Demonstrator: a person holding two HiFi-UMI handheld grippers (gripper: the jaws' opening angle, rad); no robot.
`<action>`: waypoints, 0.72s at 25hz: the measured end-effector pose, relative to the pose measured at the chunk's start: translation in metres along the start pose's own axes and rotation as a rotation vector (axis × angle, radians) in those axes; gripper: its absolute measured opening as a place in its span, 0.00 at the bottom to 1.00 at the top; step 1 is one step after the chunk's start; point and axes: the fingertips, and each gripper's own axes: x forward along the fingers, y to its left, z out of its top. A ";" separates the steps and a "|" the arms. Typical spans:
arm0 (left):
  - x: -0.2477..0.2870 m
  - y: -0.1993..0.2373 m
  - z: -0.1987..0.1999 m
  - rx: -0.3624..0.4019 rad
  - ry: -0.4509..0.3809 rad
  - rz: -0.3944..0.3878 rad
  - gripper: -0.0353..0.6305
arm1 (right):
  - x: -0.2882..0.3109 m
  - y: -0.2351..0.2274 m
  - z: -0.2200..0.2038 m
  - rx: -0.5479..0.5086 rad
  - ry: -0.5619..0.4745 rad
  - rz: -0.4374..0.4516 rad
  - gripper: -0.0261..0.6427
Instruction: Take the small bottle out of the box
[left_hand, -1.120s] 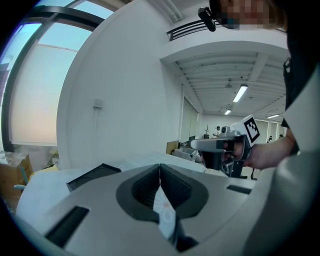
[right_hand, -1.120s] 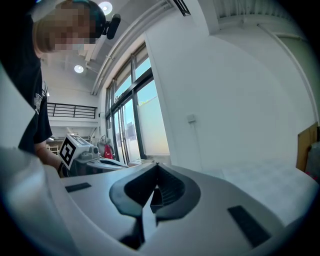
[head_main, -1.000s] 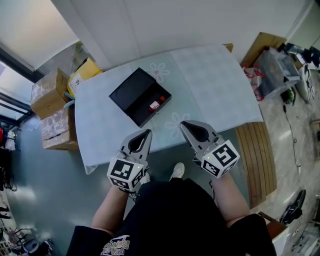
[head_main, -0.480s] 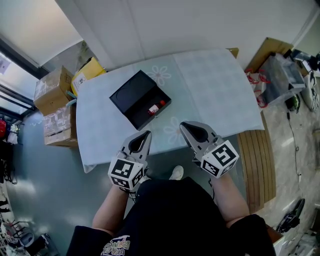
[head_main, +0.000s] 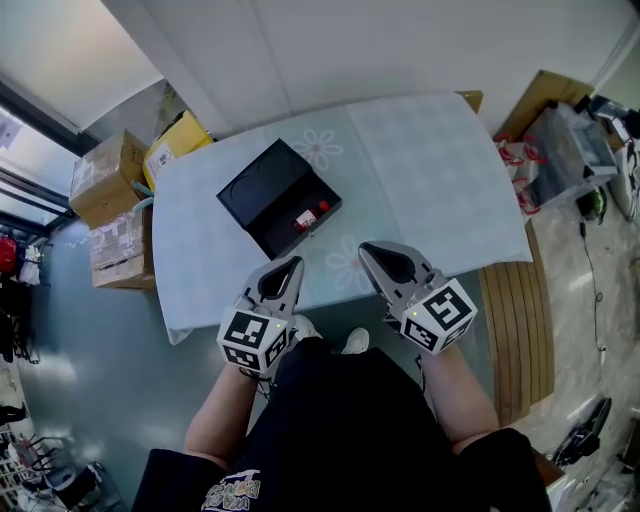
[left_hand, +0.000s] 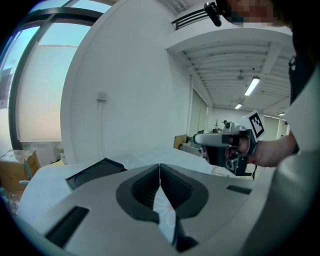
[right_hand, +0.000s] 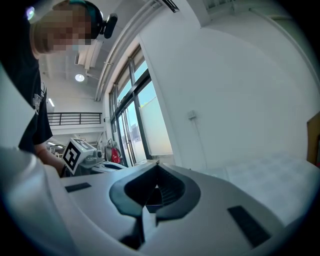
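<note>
Table (head_main: 430, 170): pale cloth with a fine check and faint flower prints; it lies under the box and runs well past the box's right side.
Cartons (head_main: 100, 195): brown cardboard, stacked on the floor beyond the box's left side, off the table's edge.
Box (head_main: 262, 190): black, open on top, shallow, and set cornerwise on the cloth. From the left gripper view it (left_hand: 95, 172) shows a round recess in its dark floor.
Right gripper (head_main: 365, 247): grey, with a marker cube at its rear, held to the right of the box's near corner and well apart from it. In its own view the jaws (right_hand: 157, 165) meet at the tips with nothing between them.
Left gripper (head_main: 295, 262): same build, held near the box's near corner, closer to the box than the other tool and not touching it. In its own view the jaws (left_hand: 160, 167) are pressed together at the tips and grip nothing; only the cloth shows through the hollow behind them.
Small bottle (head_main: 308, 216): red and white and very small against the box. It lies inside the box at the box's right corner, close to the wall, with the redder end pointing right. Finer detail is too small to tell.
</note>
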 end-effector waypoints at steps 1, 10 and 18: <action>0.002 0.001 -0.001 0.001 0.003 0.002 0.10 | 0.001 -0.001 -0.002 0.005 0.000 0.001 0.07; 0.022 0.013 -0.005 0.003 0.037 -0.008 0.10 | 0.011 -0.013 -0.008 0.019 0.019 0.001 0.07; 0.055 0.029 -0.015 0.007 0.082 -0.046 0.10 | 0.016 -0.039 -0.012 0.028 0.038 -0.059 0.07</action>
